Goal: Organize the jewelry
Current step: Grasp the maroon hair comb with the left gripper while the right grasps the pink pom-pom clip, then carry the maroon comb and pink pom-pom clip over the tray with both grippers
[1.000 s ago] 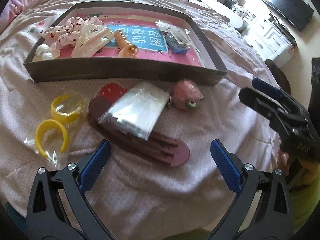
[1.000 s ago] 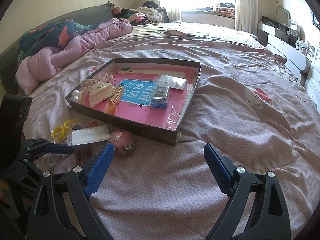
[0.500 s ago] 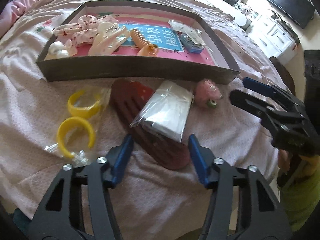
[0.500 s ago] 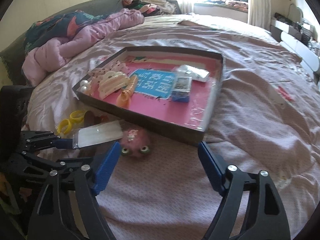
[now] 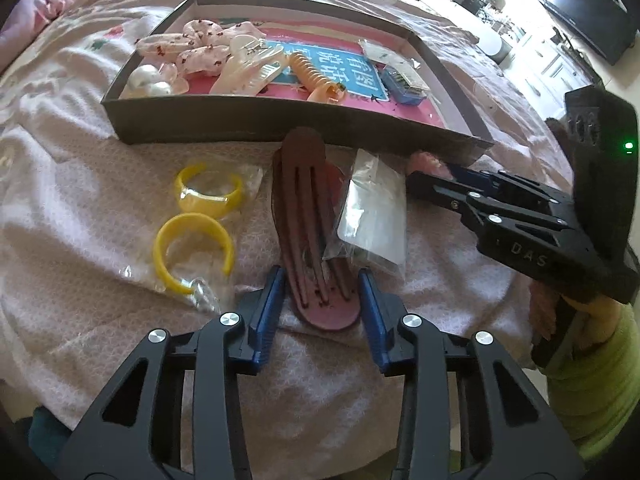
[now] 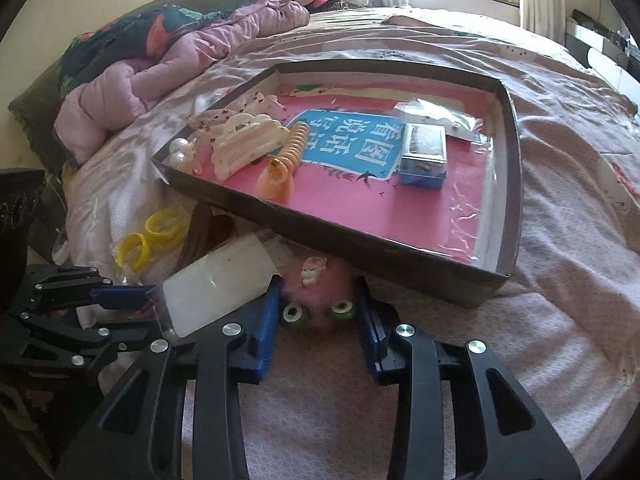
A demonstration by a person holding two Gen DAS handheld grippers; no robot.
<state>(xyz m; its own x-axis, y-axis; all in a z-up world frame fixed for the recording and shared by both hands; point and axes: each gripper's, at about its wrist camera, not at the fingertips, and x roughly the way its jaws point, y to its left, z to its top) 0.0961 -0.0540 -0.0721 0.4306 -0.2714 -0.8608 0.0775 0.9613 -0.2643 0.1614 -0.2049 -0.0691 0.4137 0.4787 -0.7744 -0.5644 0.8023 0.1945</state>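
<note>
Left wrist view: my left gripper sits low over the bed, fingers narrowed around the near end of the dark red hair clip. Blue pads flank the clip's rounded tip on both sides; I cannot tell whether they touch it. The clip lies lengthwise, pointing toward the tray, with a clear plastic packet overlapping its right edge. Two yellow bangles in wrap lie just left of it.

Right wrist view: my right gripper is down at the bed too, fingers closed in around the pink fuzzy charm with green eyes. The pads sit at each side of the fur, looks like contact, not sure it's a firm pinch. The charm sits just in front of the tray's near wall. Left gripper shows at the left edge, beside the packet.

Tray holds a cream claw clip, orange spiral tie, pearls, blue box.
</note>
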